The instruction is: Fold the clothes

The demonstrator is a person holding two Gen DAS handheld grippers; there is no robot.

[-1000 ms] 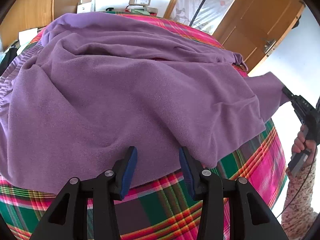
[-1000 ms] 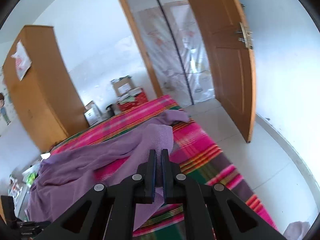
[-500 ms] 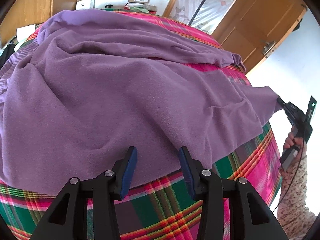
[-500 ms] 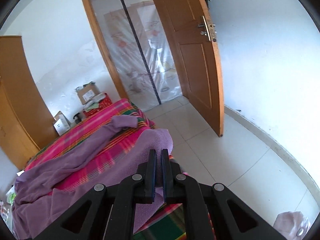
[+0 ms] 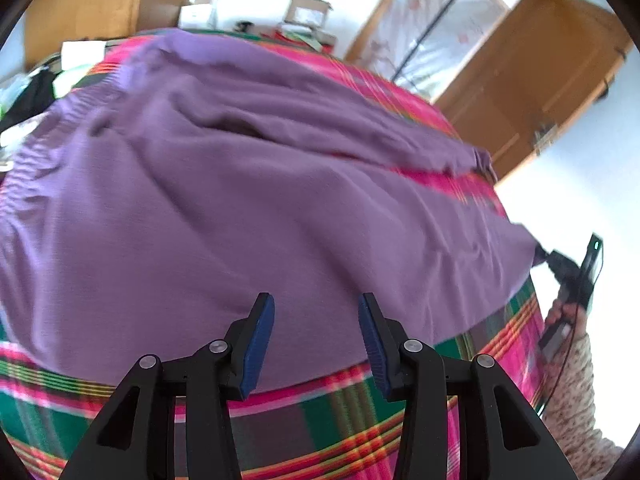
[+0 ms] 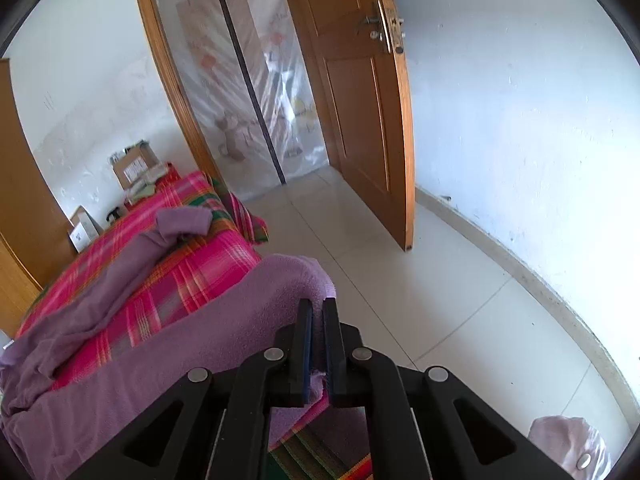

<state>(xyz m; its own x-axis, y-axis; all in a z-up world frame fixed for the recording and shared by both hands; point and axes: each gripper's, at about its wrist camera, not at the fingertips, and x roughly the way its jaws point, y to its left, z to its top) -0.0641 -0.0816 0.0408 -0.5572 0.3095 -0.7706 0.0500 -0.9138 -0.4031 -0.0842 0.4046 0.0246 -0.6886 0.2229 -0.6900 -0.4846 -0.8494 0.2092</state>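
Left gripper (image 5: 316, 340) is wide open, both blue pads (image 5: 258, 346) showing with a clear gap, nothing in it. Right gripper (image 6: 318, 344) is clamped tight, fingers nearly touching, a bit of purple cloth (image 6: 224, 320) pinched between. The right hand (image 5: 560, 314) grips its handle off to the side

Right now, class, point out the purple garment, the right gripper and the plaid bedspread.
purple garment (image 5: 248, 216): left wrist view, middle of the spread cloth.
right gripper (image 6: 318, 312): right wrist view, between its fingertips, shut on the garment's edge.
plaid bedspread (image 5: 312, 420): left wrist view, bare near strip.
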